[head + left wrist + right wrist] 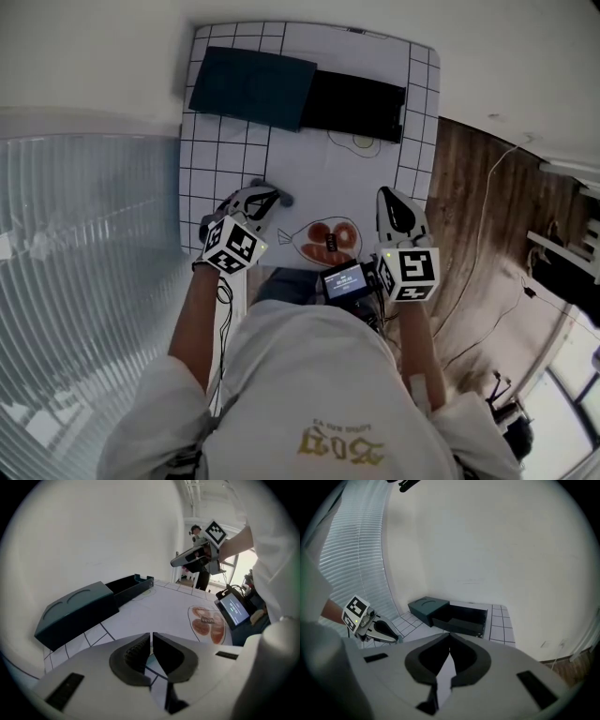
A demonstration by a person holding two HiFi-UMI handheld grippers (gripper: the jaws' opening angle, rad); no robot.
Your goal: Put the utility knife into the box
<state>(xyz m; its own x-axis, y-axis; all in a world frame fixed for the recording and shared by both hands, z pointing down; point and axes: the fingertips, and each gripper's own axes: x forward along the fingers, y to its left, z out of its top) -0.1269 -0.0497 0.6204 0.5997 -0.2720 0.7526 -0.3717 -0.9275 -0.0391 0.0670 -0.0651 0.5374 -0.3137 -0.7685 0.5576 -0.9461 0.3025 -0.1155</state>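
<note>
The black open box (354, 103) lies at the table's far side, with its dark teal lid (251, 86) beside it on the left. Both also show in the left gripper view, box (129, 587) and lid (77, 611), and in the right gripper view, box (461, 618) and lid (427, 607). I cannot make out a utility knife in any view. My left gripper (279, 198) hovers over the near left of the mat, its jaws (151, 637) shut on nothing. My right gripper (385, 193) hangs near the mat's right edge, jaws (450, 637) shut and empty.
A white gridded mat (216, 150) covers the table, with a fried-egg drawing (361, 142) and a red food drawing (323, 241) that bears a small dark mark. A small screen device (344, 279) sits at the near edge. Wooden floor (469, 216) lies to the right.
</note>
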